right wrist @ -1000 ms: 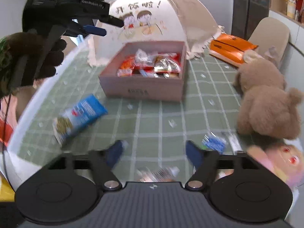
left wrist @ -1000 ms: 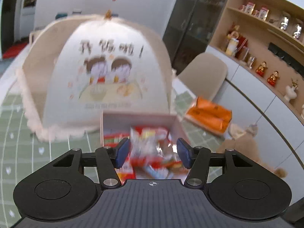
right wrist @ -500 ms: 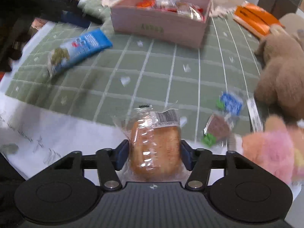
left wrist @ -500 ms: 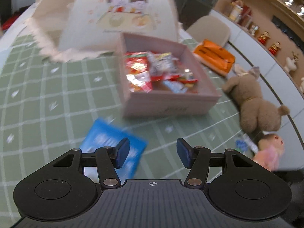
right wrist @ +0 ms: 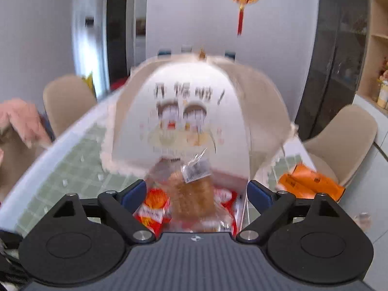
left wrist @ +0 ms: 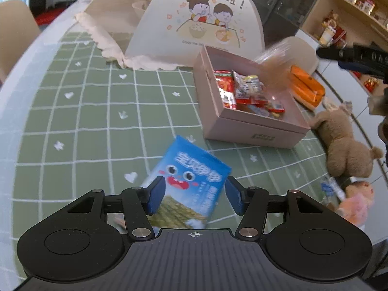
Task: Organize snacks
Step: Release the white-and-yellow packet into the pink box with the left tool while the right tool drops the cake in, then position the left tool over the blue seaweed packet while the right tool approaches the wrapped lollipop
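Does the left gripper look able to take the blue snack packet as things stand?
Probably yes: the left gripper is open with the blue snack packet lying between its fingers, nothing covering it.

My left gripper (left wrist: 193, 195) straddles the blue packet (left wrist: 191, 181); open green cloth (left wrist: 84, 121) left, pink box (left wrist: 252, 131) ahead-right.

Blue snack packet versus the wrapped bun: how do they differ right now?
The blue snack packet is opaque with a cartoon face; the wrapped bun shows brown through clear film. The packet lies on the green tablecloth outside the pink box; the bun is above the box, blurred. Shared: each sits between open fingers, of the left claw and right claw.
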Tool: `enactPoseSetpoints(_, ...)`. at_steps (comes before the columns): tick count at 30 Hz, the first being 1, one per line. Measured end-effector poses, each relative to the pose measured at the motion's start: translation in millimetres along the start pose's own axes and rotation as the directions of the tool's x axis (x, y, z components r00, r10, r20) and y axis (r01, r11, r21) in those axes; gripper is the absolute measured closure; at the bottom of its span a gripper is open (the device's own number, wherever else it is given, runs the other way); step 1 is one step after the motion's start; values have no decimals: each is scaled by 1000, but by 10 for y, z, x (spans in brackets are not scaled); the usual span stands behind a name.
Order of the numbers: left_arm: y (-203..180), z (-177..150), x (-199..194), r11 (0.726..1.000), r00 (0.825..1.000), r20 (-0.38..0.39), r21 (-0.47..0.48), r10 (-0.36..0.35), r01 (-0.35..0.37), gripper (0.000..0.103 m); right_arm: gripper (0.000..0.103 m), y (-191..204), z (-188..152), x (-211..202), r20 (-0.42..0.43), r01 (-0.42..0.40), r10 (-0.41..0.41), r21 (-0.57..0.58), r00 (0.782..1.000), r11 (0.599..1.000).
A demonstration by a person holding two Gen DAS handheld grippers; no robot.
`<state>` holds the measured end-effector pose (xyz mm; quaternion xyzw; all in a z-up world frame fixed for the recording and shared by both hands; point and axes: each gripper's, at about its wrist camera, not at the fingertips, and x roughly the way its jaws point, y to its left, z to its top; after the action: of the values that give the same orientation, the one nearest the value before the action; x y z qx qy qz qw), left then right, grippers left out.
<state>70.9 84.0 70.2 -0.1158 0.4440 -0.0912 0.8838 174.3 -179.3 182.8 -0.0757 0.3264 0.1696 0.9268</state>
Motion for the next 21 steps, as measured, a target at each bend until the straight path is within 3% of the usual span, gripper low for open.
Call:
enactPoseSetpoints(3,91,-47,4,1000,1000,-3,15,27,-27,43,12,-165,-323,-28,-79,-55,60,64,995,996)
enactPoseSetpoints(5,178,-63,42,1000,999,-11,1,30,-30,43,13,-337,-587,-53,-149,-42,59,118,987,992)
enactPoseSetpoints(10,303,-23,207,999,999,-17,-12,47,-47,43,44,-713,-1342,-106,-334,58,44,289,942,956)
enactPoseSetpoints(14,232,46,346,999,999,-35,38,33,-32,43,46,-695,-1662,-52,-372,160,-61,243,926,957)
enactPoseSetpoints(17,171,43,411,997,998,-56,74,36,-31,43,46,-571,-1812,72,-409,247,-162,164,898,955)
enactPoseSetpoints(19,156,12,425,995,997,-67,90,45,-39,43,47,-530,-1867,34,-409,238,-137,208,902,949)
enactPoseSetpoints(21,162,-37,420,995,995,-83,91,49,-41,45,48,-425,-1863,21,-406,179,-64,253,912,951)
